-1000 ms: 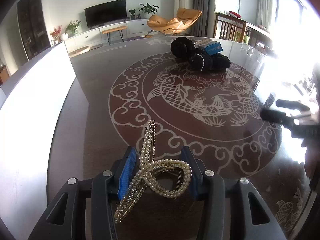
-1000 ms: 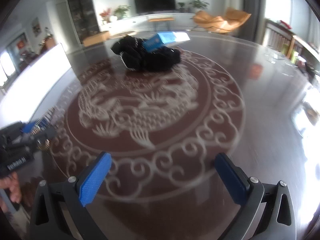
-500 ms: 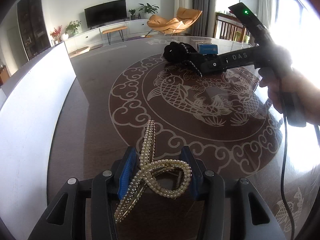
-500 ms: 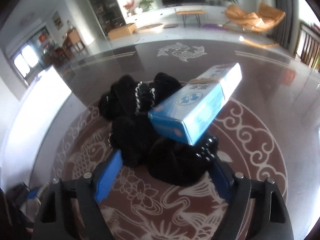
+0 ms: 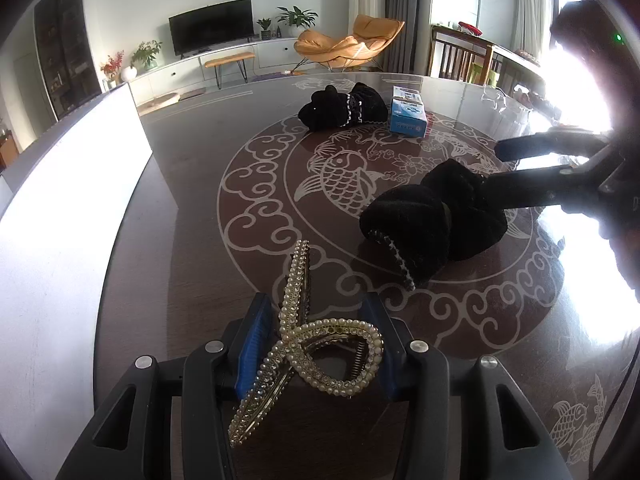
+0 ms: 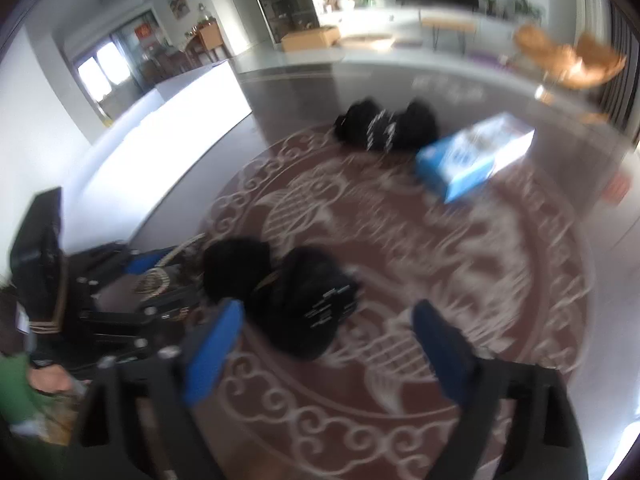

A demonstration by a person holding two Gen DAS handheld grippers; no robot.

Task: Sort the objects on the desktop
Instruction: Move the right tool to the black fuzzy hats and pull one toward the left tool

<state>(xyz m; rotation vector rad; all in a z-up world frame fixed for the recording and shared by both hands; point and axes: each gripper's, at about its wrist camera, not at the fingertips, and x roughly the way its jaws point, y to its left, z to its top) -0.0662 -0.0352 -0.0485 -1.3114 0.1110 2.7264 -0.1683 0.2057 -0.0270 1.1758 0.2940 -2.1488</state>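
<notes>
Left gripper (image 5: pixel 316 344) clamps the gold pearl-studded hair claw (image 5: pixel 304 340) low over the dark fish-patterned table (image 5: pixel 192 208). Right gripper (image 6: pixel 324 344) spread wide, holding nothing — the near black velvet scrunchie (image 5: pixel 432 220) lies just ahead of it, with a second black scrunchie (image 5: pixel 344 108) and blue-and-white carton (image 5: pixel 408 116) across the table.

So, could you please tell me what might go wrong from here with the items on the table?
1. The pearl hair clip sits slanted between the left claw pads, so it may twist or slip out.
2. The near black scrunchie lies close in front of the open right claw; blur suggests motion, so a finger might snag or drag it.
3. It also lies close to the left claw, so the claws could collide.
</notes>
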